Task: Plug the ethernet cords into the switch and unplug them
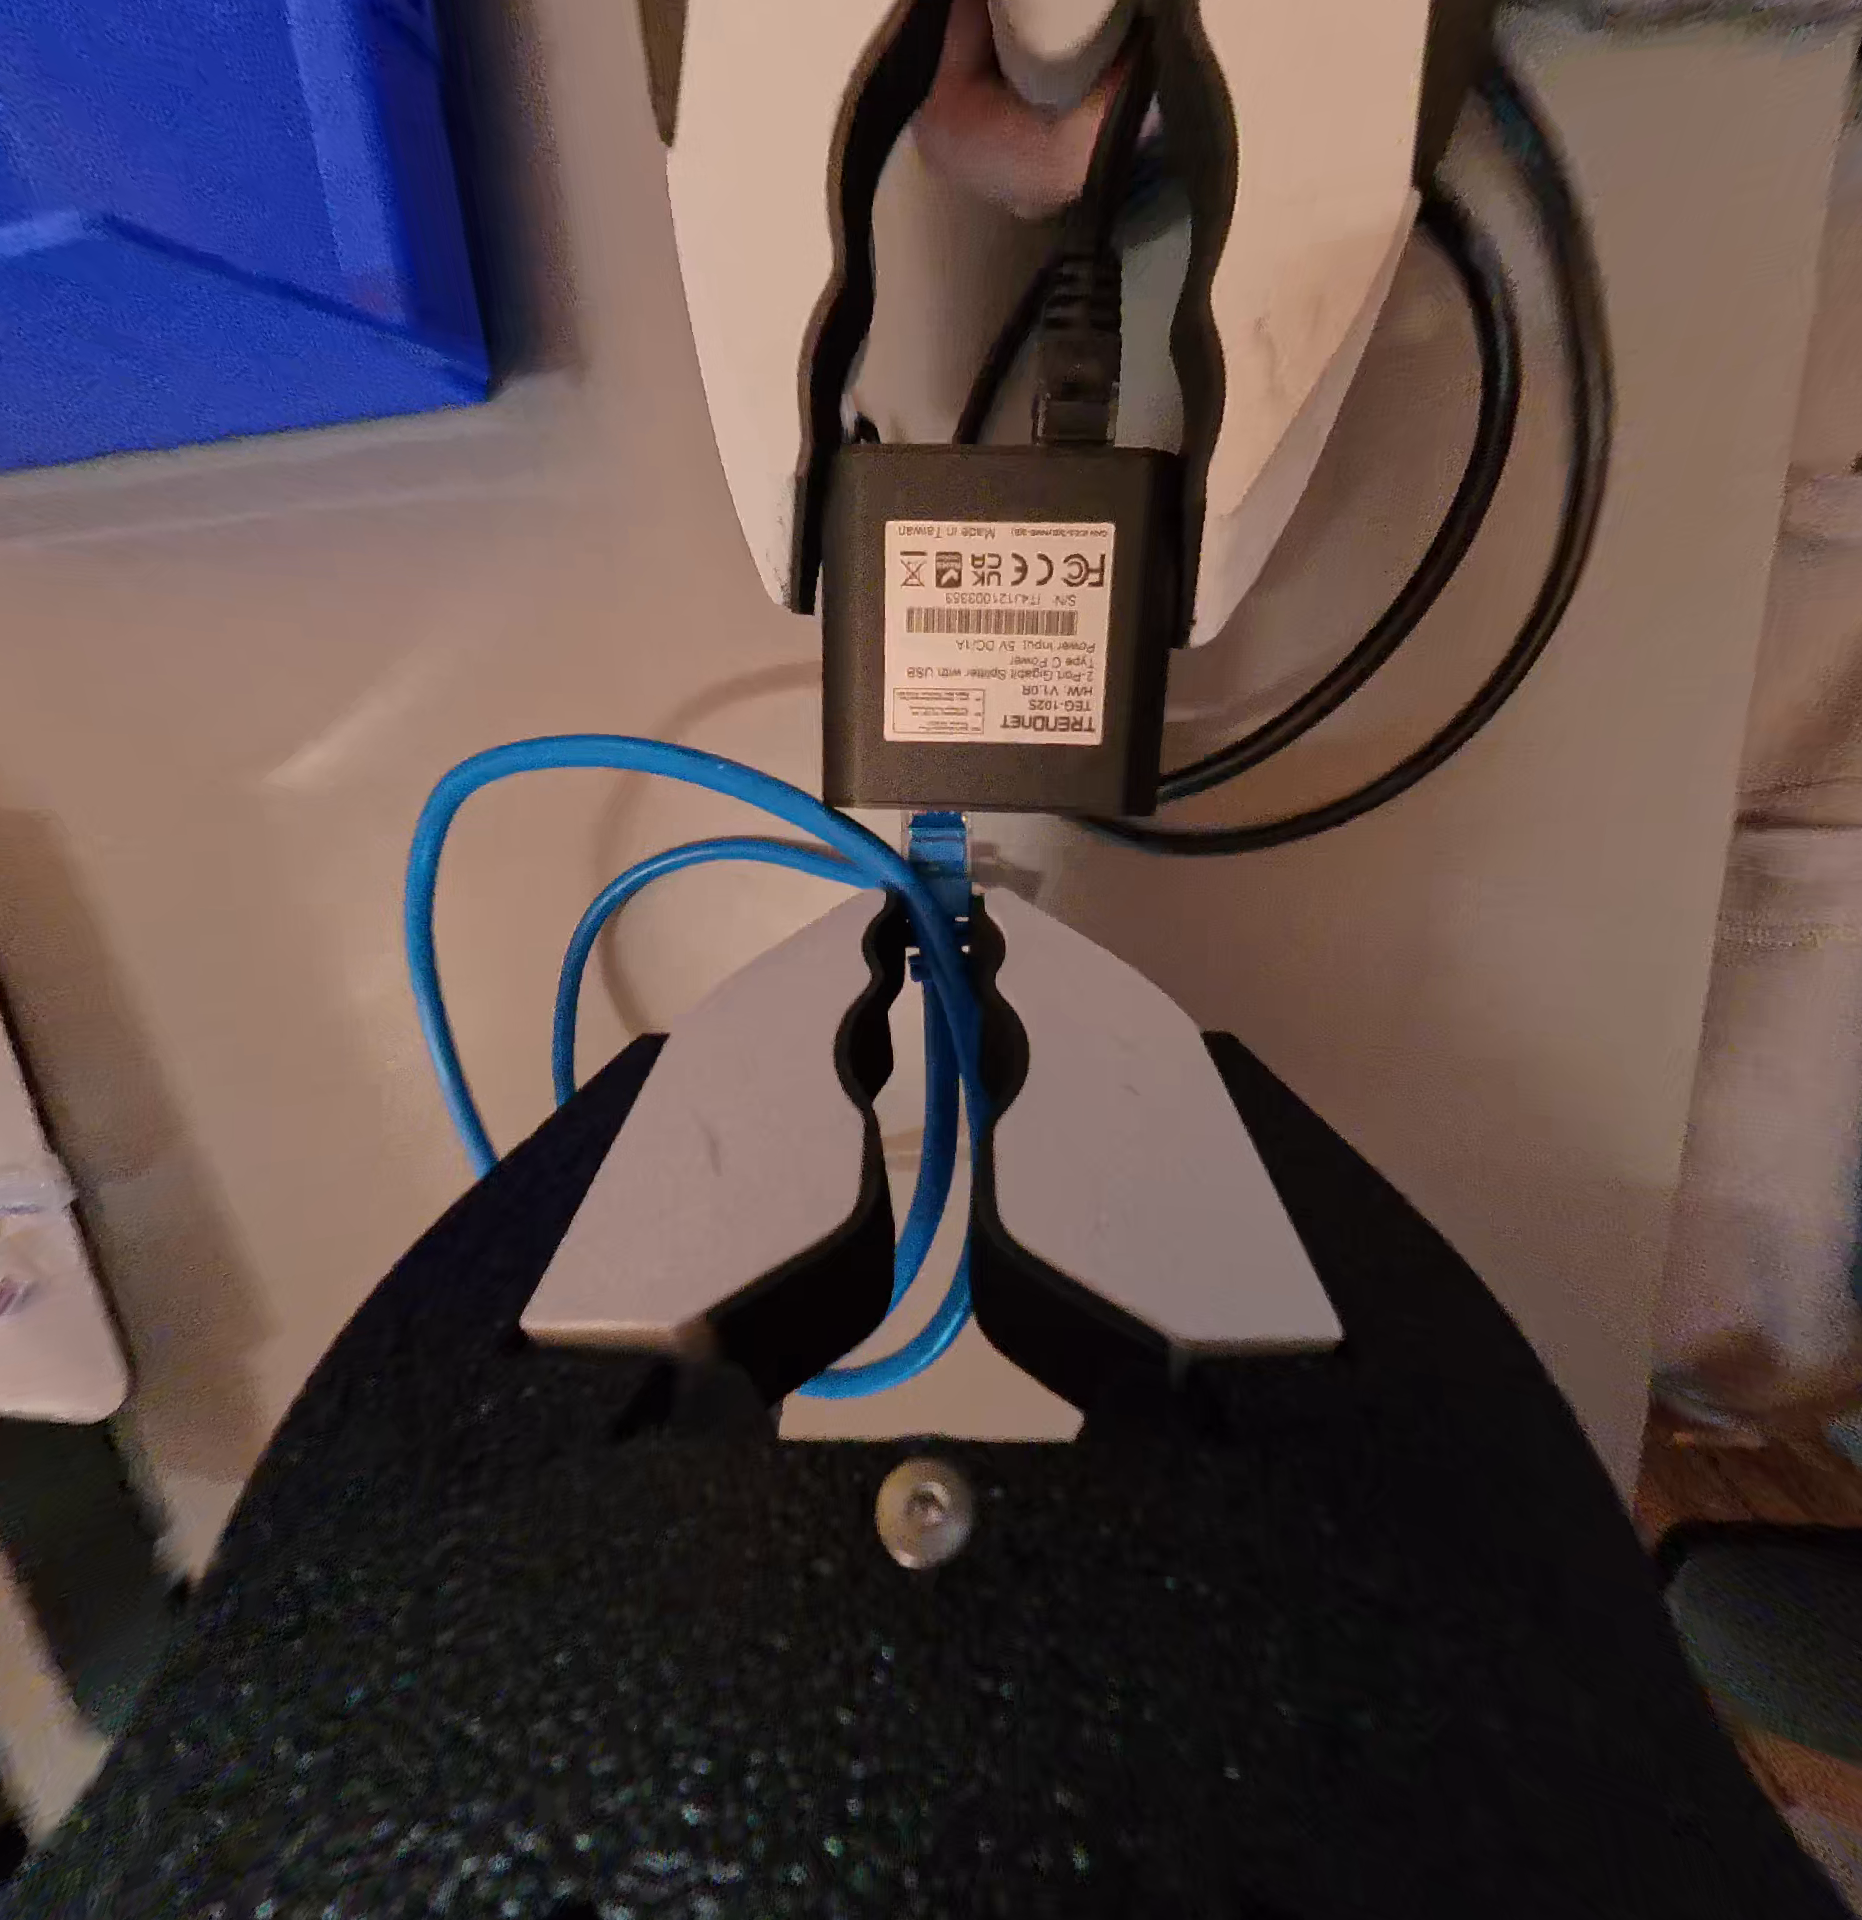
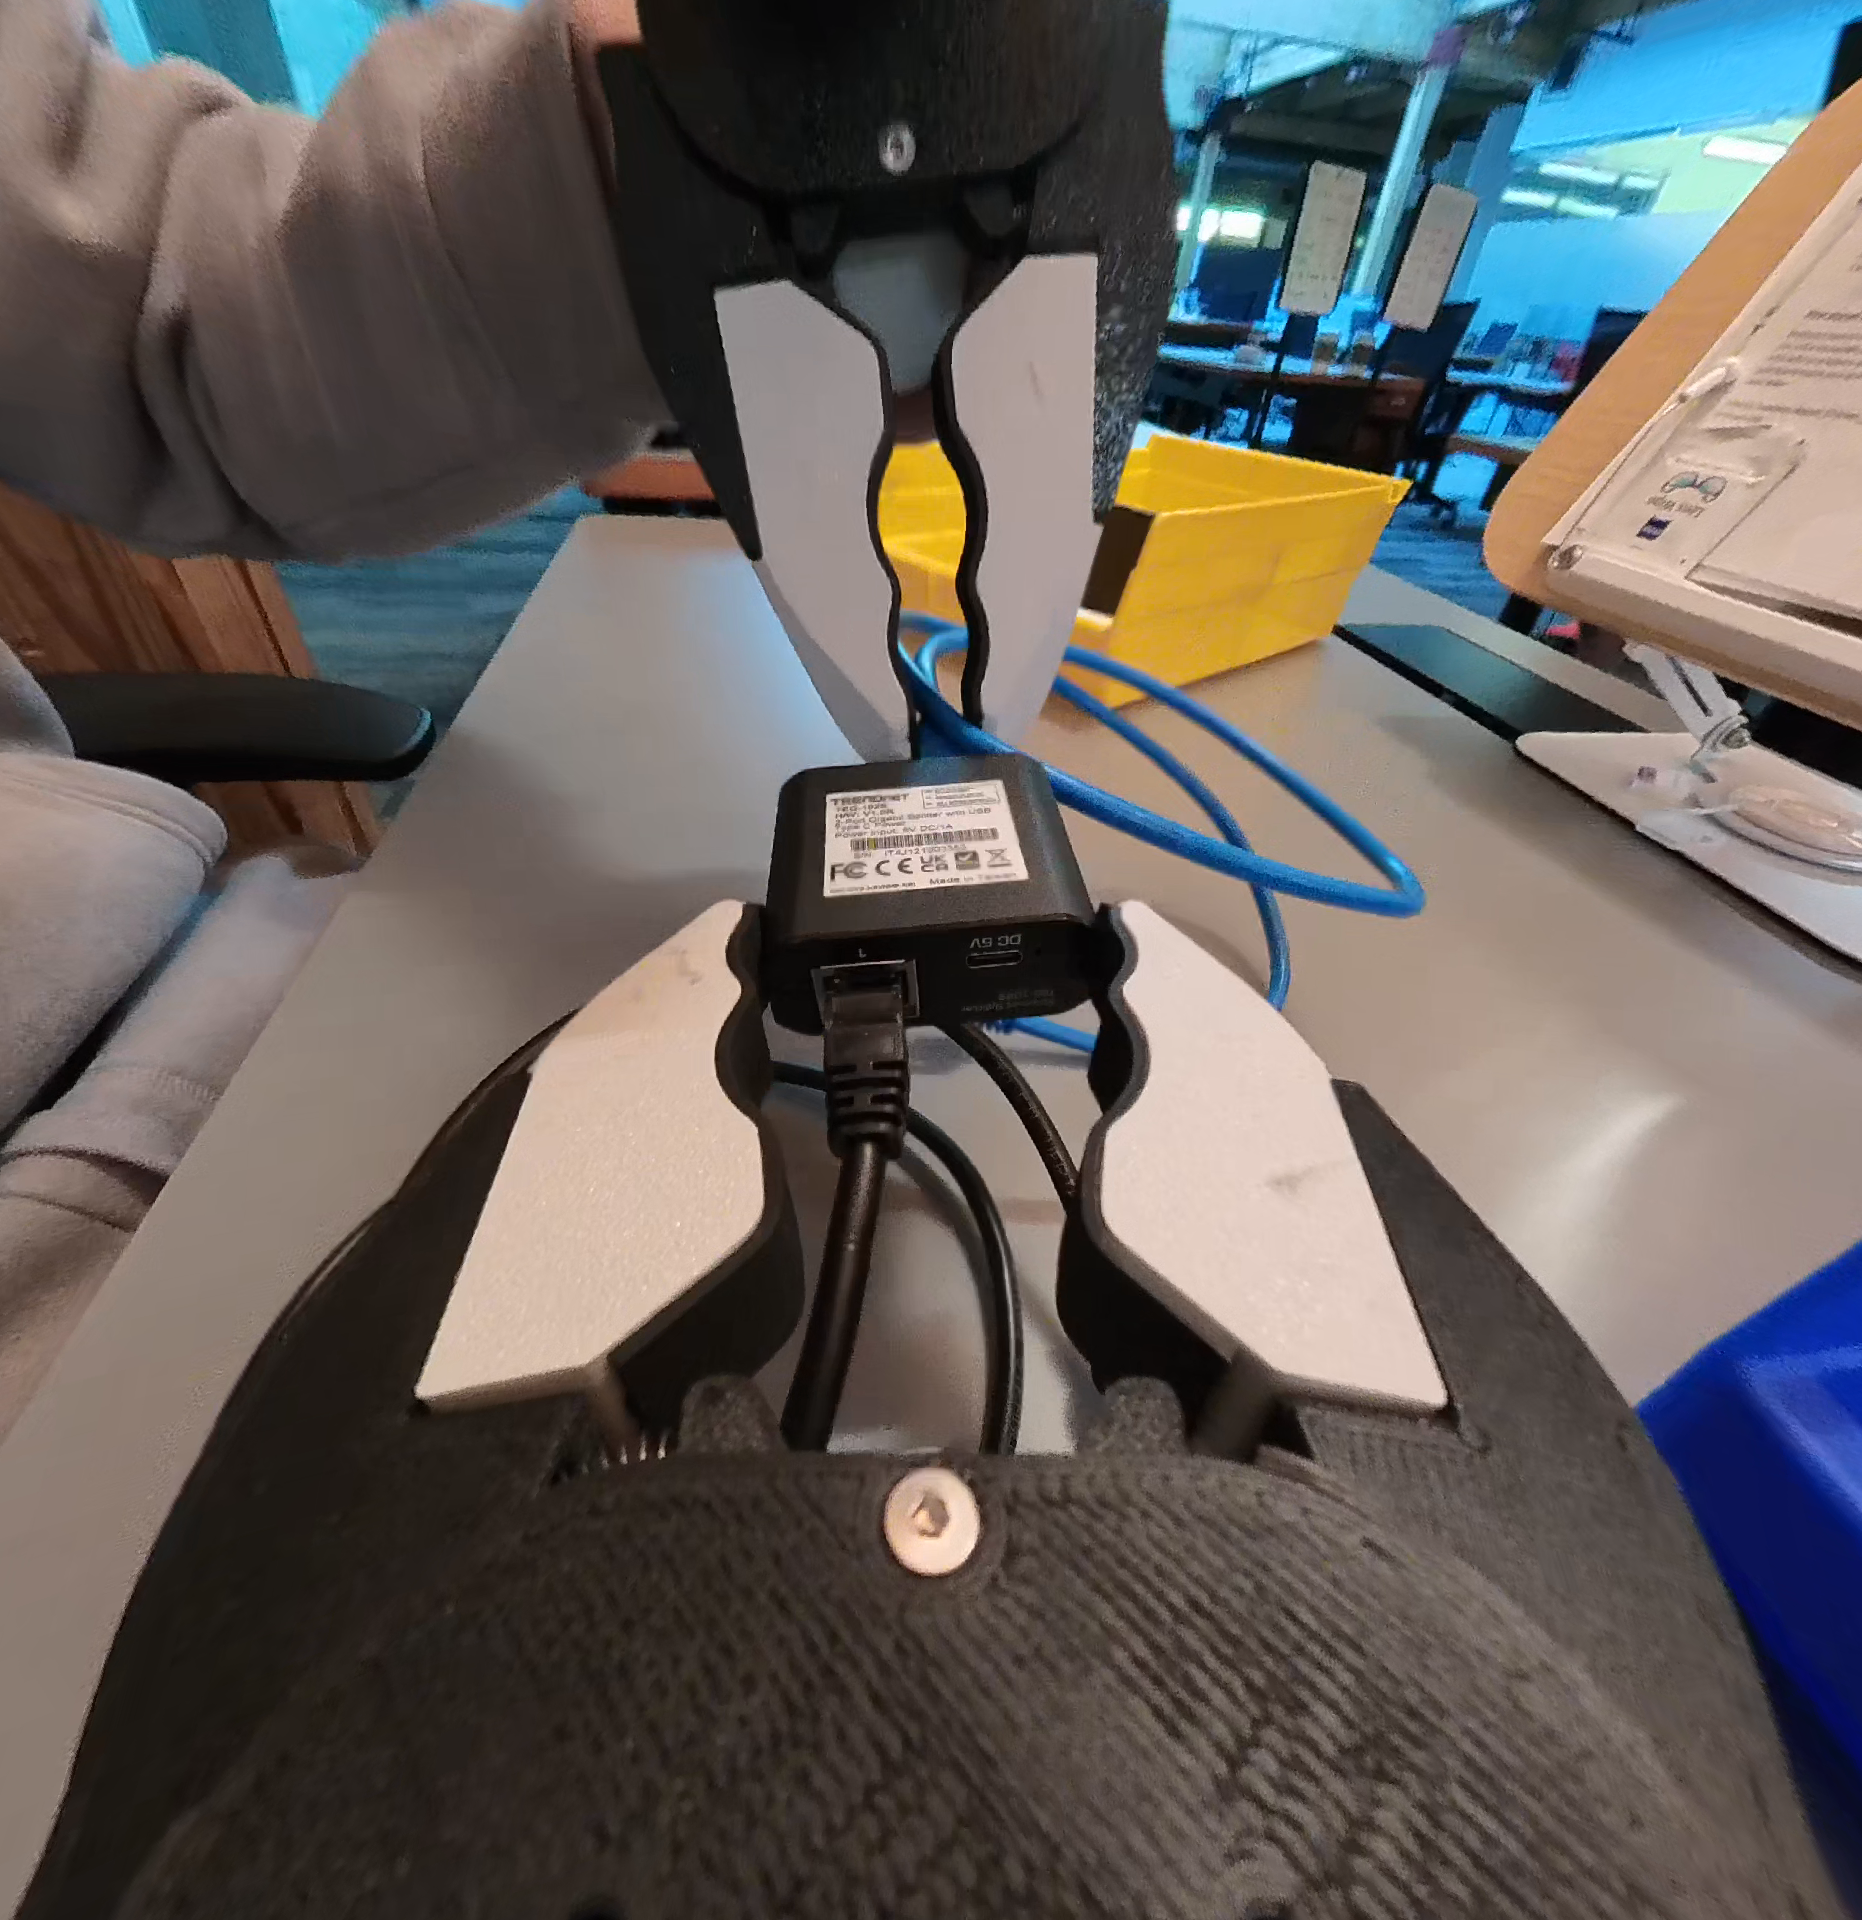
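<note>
The small black switch (image 1: 994, 623) with a white label lies between the two grippers above the grey table. My right gripper (image 2: 932, 935) is shut on the switch (image 2: 927, 862), its fingers on the two sides. A black ethernet cord (image 2: 865, 1039) is plugged into the port facing the right wrist camera. My left gripper (image 1: 935, 914) is shut on the plug of the blue ethernet cord (image 1: 937, 862), which sits at the switch's opposite port. The blue cord (image 2: 1218, 821) loops over the table. The left gripper (image 2: 942, 727) shows beyond the switch in the right wrist view.
A yellow bin (image 2: 1239, 540) stands behind the switch and a blue bin (image 2: 1800, 1455) near right, also seen in the left wrist view (image 1: 210, 218). A tilted stand with papers (image 2: 1737, 499) is at right. A person's grey sleeve (image 2: 303, 312) and chair armrest (image 2: 252, 727) are left.
</note>
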Tool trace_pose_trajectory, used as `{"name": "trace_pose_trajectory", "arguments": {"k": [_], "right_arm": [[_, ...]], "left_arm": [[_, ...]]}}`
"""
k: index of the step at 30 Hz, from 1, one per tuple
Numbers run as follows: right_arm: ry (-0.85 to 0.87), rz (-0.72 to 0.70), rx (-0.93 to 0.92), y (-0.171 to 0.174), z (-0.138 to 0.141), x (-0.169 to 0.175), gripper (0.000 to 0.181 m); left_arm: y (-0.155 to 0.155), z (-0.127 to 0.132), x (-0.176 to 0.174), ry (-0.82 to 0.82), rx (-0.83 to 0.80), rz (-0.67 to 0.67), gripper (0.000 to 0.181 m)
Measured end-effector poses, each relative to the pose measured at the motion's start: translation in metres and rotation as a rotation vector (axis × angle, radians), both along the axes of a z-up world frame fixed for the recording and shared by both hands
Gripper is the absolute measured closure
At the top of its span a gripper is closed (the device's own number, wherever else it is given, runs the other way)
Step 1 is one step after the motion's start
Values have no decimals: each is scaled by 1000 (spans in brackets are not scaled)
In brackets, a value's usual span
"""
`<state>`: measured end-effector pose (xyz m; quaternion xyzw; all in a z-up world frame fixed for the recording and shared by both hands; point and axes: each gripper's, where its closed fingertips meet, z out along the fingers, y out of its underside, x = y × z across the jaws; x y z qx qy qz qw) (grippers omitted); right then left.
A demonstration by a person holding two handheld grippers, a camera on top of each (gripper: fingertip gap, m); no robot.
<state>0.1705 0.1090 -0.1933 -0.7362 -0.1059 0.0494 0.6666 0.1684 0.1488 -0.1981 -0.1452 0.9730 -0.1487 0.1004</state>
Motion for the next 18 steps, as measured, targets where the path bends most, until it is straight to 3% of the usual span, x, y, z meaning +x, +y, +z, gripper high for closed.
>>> {"name": "trace_pose_trajectory", "arguments": {"k": [1,5,10,14,18], "right_arm": [[9,-3,19,-1,3,1,121],[-32,-38,-27,1,-4,5,121],[-20,-98,35,-2,4,16,121],[-76,-185,26,0,2,22,121],[-40,-232,62,-3,7,31,120]], "left_arm": [[-2,1,1,8,-49,10,172],[1,-11,6,4,-139,4,171],[-6,19,21,-157,-595,66,164],[24,51,32,-252,-826,287,119],[68,82,27,-369,-947,424,118]]}}
